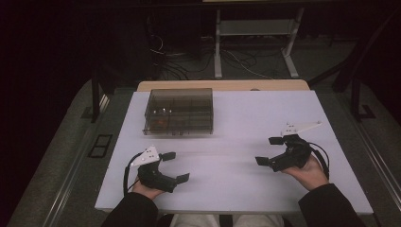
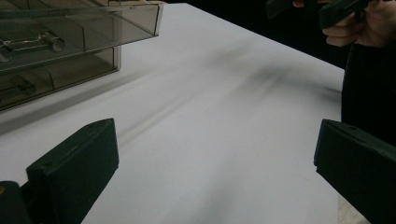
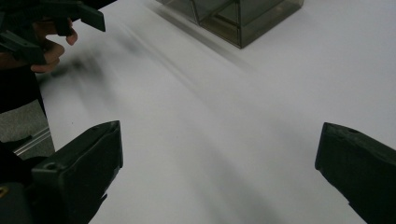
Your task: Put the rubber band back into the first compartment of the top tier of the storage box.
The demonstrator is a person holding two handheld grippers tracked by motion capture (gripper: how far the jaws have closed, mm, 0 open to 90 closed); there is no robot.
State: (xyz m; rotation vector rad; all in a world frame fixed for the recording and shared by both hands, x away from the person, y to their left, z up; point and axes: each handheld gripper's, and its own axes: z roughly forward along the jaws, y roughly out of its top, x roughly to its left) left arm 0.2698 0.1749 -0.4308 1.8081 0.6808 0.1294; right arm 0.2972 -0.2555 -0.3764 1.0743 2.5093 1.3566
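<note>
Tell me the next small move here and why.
Probably bring the left tool forward toward the clear compartment box. Both tools, the right tool too, stand open over bare white table and hold nothing; the box's lid looks closed, and it sits nearer the left one.

This looks like a lab or test room set up for recording, dimly lit. A plain white counter [image 1: 265,118] stands at the centre of the high view, laid over a wooden top whose edge shows at its far side. Behind it, at the upper middle of the frame, loose cables [image 1: 236,59] trail over a grey floor around the white metal legs of a desk frame [image 1: 218,47]. Dark equipment stands fill the upper corners.
</note>
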